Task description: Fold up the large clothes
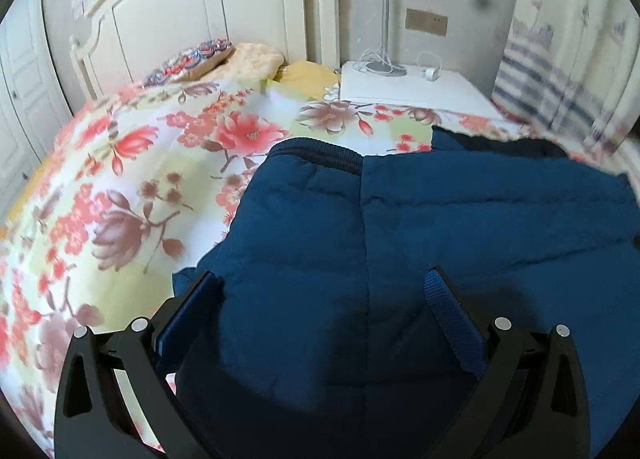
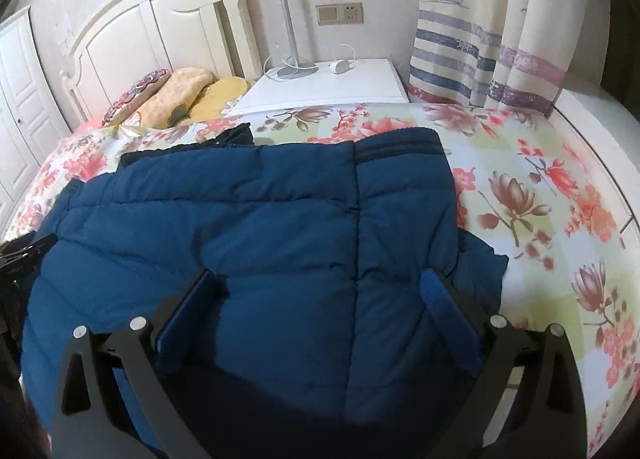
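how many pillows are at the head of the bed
3, in a row below the headboard: a patterned pillow nearest the wardrobe side, a tan pillow in the middle, a yellow pillow beside the nightstand. More may be hidden.

Both grippers hang over the jacket (image 2: 260, 219), jaws spread wide: left gripper (image 1: 324, 279) above its left part, right gripper (image 2: 320, 279) above its right part.

Each gripper, left gripper (image 1: 324, 279) and right gripper (image 2: 320, 279), has black frames, silver screws, blue pads.
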`<state>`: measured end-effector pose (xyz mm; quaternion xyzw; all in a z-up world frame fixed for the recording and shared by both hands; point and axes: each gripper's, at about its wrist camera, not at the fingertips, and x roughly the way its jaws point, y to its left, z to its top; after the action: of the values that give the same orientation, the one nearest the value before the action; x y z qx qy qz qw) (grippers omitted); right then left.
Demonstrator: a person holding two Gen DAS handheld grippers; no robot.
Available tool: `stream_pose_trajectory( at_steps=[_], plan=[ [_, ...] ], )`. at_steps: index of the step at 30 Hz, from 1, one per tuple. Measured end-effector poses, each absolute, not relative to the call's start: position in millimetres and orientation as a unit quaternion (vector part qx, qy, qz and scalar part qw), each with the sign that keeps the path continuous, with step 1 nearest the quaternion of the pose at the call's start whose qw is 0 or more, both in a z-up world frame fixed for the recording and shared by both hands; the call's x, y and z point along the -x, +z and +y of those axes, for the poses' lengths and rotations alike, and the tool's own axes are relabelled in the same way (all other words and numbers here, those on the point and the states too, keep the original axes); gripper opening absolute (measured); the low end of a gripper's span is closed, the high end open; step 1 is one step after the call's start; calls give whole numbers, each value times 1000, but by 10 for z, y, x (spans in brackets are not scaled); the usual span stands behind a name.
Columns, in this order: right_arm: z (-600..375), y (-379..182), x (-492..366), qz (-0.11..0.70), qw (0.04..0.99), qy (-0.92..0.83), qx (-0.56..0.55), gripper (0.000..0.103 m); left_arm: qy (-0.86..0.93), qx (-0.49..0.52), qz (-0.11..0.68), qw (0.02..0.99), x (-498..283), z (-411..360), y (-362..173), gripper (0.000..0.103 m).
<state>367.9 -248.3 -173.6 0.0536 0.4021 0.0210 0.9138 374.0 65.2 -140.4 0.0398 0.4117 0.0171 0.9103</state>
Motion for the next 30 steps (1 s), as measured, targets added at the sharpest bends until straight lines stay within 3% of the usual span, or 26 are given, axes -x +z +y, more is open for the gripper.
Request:
stream_pose_trajectory(
  at_steps=[13,16,21,25,30],
  plan=[
    [-2499,-1736,-3652,399,914,26,-68,100,17,-38,411,911,-3730,641,-1401,99],
    [-2316,-1561,-3523,386,922,-21,-26,100,28,-54,406,912,-3677,594,-1317,99],
    [-1534,-1317,-3152,355,932,51,44,100,-70,-29,365,928,-3264,162,-1010,99],
    [-971,-1689,-3118,372,913,50,162,100,-76,-95,395,910,-3290,-264,-1425,99],
    [-1237,-1704,-3109,387,913,66,110,100,-96,-56,395,912,-3318,-62,-1440,99]
  ],
)
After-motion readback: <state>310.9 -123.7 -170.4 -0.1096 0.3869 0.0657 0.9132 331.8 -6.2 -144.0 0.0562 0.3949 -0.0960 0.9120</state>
